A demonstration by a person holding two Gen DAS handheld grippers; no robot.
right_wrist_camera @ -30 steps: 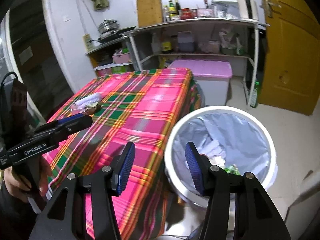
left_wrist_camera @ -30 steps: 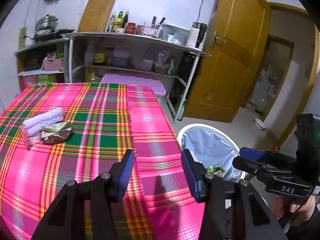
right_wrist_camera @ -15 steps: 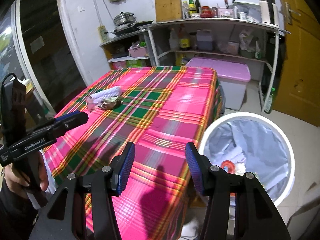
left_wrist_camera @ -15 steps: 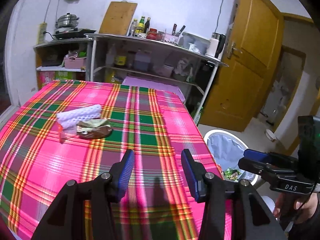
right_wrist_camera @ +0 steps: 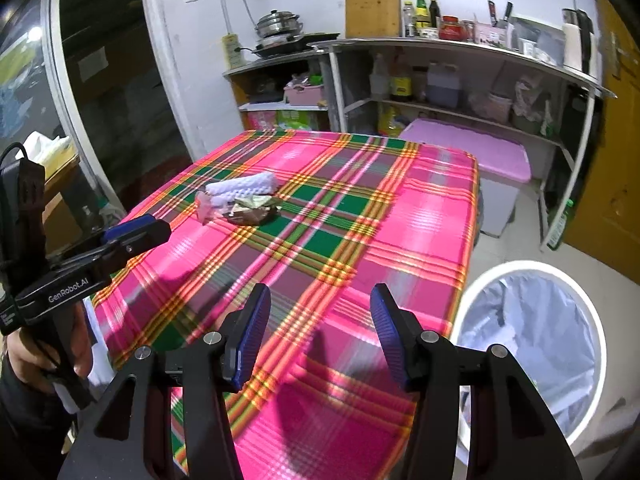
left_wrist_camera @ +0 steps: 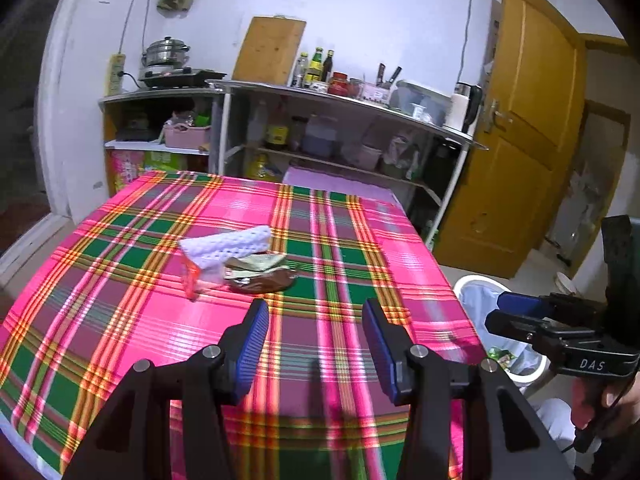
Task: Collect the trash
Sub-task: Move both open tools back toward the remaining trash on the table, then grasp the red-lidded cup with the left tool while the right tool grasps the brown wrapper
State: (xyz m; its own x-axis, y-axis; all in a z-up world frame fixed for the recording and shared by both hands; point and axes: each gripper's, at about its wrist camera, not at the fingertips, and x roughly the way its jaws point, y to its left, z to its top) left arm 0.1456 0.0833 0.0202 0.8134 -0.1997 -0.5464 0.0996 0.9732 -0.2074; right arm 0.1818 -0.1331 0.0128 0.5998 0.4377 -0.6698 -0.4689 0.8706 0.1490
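Landmark: table w/ pink-green plaid cloth (left_wrist_camera: 344, 240), used for all places below.
Left gripper (left_wrist_camera: 316, 320): jaws wide apart, nothing between them. Hangs over the near part of the table, pointing at the trash pile.
Right gripper (right_wrist_camera: 320, 312): jaws wide too, nothing held. Over the near right corner of the table.
Trash pile: sits near the middle of the table, a bit to the left. All bits touch or overlap.
White foam net (left_wrist_camera: 226, 246): back of the pile, lying flat.
Brown wrapper (left_wrist_camera: 262, 280): front of the pile, shiny, just beside the net.
Pale green wrapper (left_wrist_camera: 256, 264): between net & brown one.
Clear bag w/ red bit (left_wrist_camera: 192, 278): left end of the pile.
Trash bin (right_wrist_camera: 568, 280): white rim, pale blue liner, on the floor right by the table's right side. Some green scraps (left_wrist_camera: 502, 356) inside.
Shelf rack (right_wrist_camera: 460, 80): behind the table, w/ bottles & jars.
Pink box (right_wrist_camera: 476, 152): on the floor behind the table, under the rack.
Door (left_wrist_camera: 524, 140): yellow-brown wood, far right of the table.
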